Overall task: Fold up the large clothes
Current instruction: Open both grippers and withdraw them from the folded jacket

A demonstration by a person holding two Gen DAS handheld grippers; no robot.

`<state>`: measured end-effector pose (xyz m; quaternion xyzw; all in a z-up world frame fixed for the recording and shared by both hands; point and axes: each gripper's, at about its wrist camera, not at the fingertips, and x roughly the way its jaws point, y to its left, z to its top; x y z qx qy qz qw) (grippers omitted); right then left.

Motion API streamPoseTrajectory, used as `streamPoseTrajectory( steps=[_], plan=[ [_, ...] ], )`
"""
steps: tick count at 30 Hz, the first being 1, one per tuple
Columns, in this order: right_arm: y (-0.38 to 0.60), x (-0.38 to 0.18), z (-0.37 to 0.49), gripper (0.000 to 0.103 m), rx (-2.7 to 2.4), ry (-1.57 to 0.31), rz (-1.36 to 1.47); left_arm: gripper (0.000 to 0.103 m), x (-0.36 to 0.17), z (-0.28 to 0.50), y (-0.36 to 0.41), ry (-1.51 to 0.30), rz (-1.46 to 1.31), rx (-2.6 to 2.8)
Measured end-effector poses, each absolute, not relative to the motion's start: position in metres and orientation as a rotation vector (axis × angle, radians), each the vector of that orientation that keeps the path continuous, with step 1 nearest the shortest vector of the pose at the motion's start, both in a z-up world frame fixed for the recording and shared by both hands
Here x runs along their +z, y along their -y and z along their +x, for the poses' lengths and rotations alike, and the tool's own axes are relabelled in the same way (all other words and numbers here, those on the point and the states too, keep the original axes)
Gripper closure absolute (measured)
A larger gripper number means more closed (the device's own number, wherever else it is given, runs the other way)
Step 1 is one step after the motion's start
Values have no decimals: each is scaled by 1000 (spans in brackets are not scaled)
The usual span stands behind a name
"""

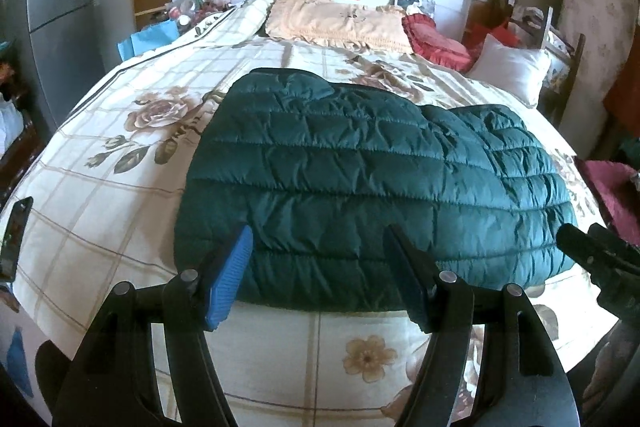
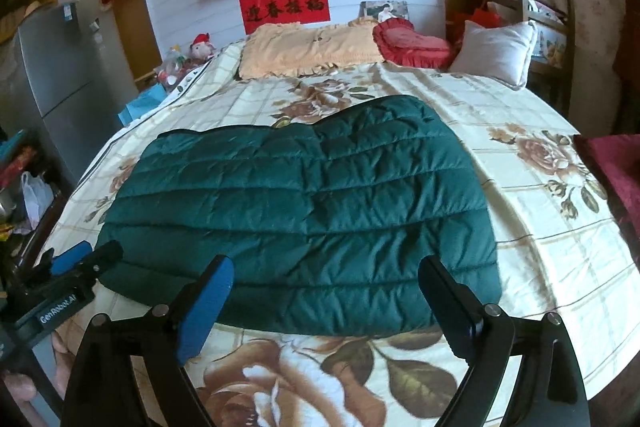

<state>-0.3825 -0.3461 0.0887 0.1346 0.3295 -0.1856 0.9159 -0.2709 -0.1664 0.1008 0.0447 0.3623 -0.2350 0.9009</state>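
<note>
Both claws hang spread and empty just short of the near hem: the left claw (image 1: pixel 320 267), the right claw (image 2: pixel 326 301). The green quilted jacket (image 2: pixel 296 211) lies flat mid-bed (image 2: pixel 540 247), seemingly already folded once. Next, each claw should pinch a near corner and carry it toward the pillows (image 2: pixel 312 47).

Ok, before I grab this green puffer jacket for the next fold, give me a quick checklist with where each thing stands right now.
1. Left tool open: ok, jaws spread wide.
2. Right tool open: ok.
3. Both tools empty: ok, no fabric between the fingers.
4. Green puffer jacket lying flat on the bedspread: ok, already folded to a rough rectangle.
5. Near hem within reach of both tools: ok, it lies just ahead of them.
6. Sleeves tucked evenly underneath: cannot tell, hidden.
</note>
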Motion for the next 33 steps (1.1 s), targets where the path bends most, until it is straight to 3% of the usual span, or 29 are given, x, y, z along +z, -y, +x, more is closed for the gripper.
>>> streamPoseTrajectory(
  steps=[33],
  plan=[
    [316,82,-369,11,-310,-689,237,35,101,-281,173,-705,156,-464]
  ],
)
